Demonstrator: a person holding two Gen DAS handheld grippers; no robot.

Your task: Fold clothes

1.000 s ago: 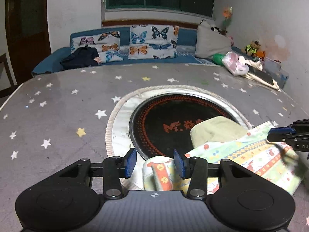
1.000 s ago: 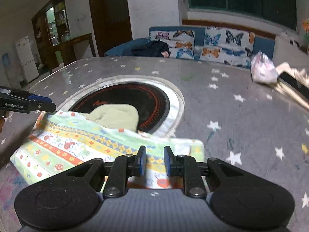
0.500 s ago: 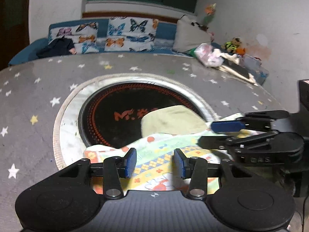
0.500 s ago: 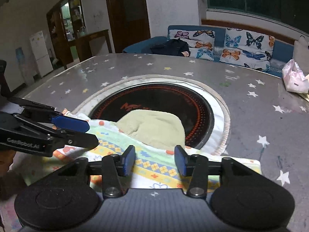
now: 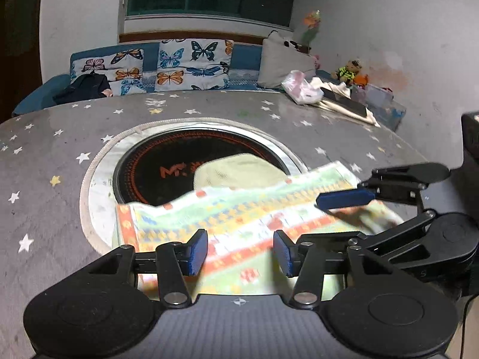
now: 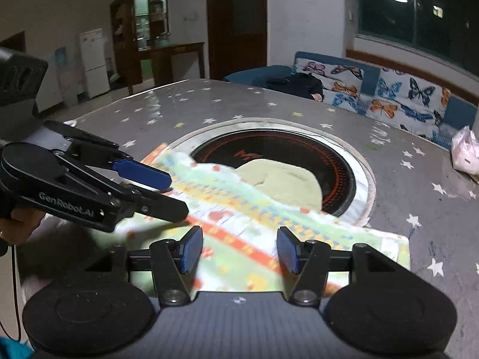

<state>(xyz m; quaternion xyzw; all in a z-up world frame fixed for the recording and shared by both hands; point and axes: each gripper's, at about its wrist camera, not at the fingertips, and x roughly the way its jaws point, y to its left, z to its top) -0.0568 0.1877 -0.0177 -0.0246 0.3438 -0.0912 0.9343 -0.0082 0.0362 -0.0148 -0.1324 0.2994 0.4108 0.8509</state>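
1. Clothing first: you have a patterned garment lying flat on the near part of the star-printed table cover, with its far edge over the rim of the round black hotplate set in the table.
2. Its print runs in bands: pale green ground, rows of small yellow and blue shapes, orange-red stripes and little red motifs. Motion blur hides the finer detail.
3. A plain pale-green inner layer shows past the far edge, resting on the black hotplate.
4. In the right wrist view the garment looks folded into a long strip, its right end squared off on the table cover.
5. Your left gripper has its blue pads apart and opening; the cloth lies beneath the gap and neither pad presses on it.
6. Your right gripper is likewise spread and opening over the cloth, gripping nothing.
7. Each gripper shows in the other's view, just beside one another over the same garment.
8. A blue sofa with butterfly cushions stands behind the table.
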